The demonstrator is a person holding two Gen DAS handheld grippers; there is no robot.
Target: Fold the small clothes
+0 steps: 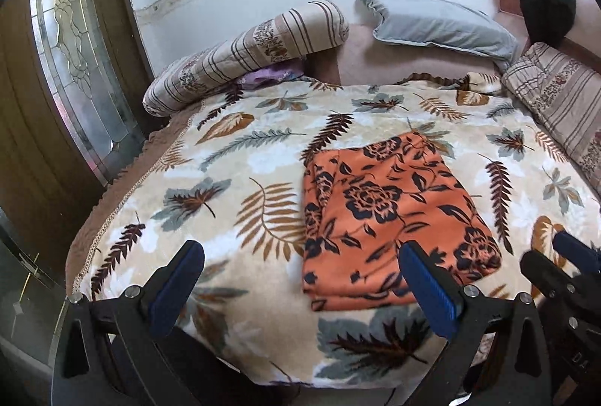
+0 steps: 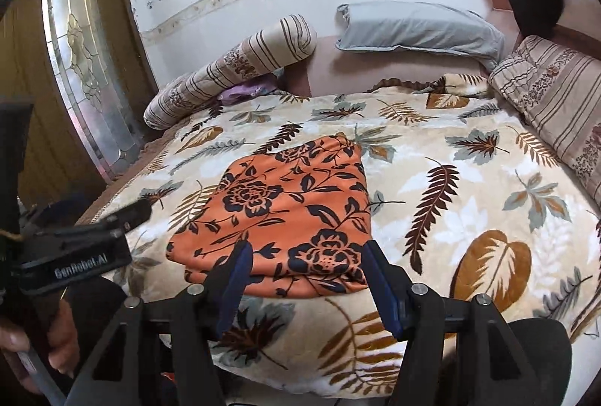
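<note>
Folded orange floral garment (image 2: 285, 218) lay just ahead of right gripper (image 2: 304, 278), probably nearer than left gripper (image 1: 300, 278); both gaped, holding nothing.

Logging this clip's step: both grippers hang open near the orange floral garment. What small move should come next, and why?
Probably ease the right gripper forward onto the near edge of the folded orange floral-print garment. Its fingers already straddle that edge, open and empty, while the left gripper is open nearer the garment's left side.

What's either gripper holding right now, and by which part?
Nothing. Left gripper and right gripper are both open near the front edge of the folded orange floral garment, which lies on the leaf-print blanket.
</note>
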